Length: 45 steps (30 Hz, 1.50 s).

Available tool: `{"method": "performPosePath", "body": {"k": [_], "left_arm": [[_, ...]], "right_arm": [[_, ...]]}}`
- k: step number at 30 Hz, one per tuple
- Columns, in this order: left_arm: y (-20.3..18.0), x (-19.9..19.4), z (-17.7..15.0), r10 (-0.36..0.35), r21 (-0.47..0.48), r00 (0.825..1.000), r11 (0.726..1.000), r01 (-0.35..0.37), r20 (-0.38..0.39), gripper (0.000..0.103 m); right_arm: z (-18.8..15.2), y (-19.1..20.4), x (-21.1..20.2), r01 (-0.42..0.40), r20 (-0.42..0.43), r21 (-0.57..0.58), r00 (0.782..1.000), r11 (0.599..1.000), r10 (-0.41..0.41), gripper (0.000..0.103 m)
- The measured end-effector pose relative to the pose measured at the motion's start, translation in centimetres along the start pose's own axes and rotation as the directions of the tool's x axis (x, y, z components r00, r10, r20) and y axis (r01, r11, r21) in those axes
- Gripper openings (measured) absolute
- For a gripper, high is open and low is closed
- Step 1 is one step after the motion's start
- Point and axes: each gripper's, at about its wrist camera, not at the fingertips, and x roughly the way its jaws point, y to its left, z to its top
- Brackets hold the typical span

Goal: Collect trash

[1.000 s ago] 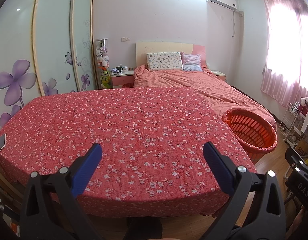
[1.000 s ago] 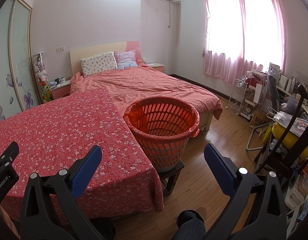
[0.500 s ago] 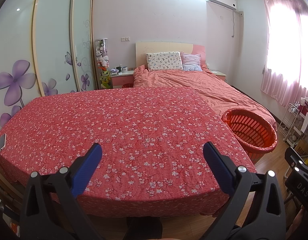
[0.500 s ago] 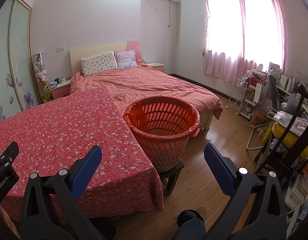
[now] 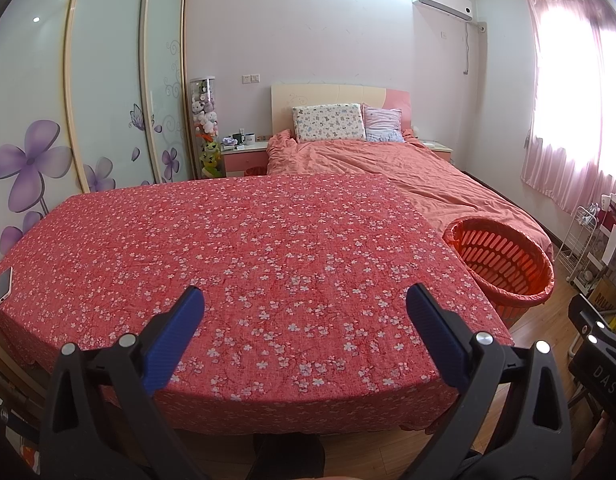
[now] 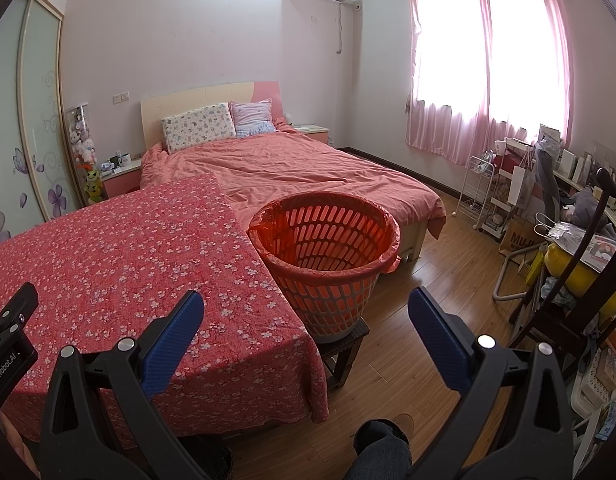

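Straight ahead of both claws spreads the big table under its red floral cloth [image 5: 268, 264], and beyond it the bed with a salmon quilt [image 6: 292, 168] (pillows up at the headboard). The left gripper [image 5: 306, 316] hangs level over the near edge of the cloth, blue pads [image 5: 176, 332] flung wide apart, nothing between them. The right gripper [image 6: 306, 316] sits at the same height, pointing past the table's corner, fingers just as wide and bare. Just ahead of the right claw, a touch left of centre, stands the orange laundry basket [image 6: 327, 276], lined with a red bag and perched on a small dark stool [image 6: 343, 348], touching the cloth's edge. From the left claw it lies off to the right, past the table's far corner [image 5: 503, 268]. Far left of the left claw, a smartphone [image 5: 3, 285] lies flat on the cloth's edge. No trash shows on the table.
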Motion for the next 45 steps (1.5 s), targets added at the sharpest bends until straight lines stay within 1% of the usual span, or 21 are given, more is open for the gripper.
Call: {"method": "performPosePath", "body": {"k": [45], "left_arm": [[0.31, 0.08, -0.21, 0.002, 0.003, 1.0, 1.0, -0.002, -0.002, 0.099]], "right_arm": [[-0.3, 0.12, 0.0, -0.002, -0.004, -0.002, 1.0, 1.0, 0.002, 0.101]]}}
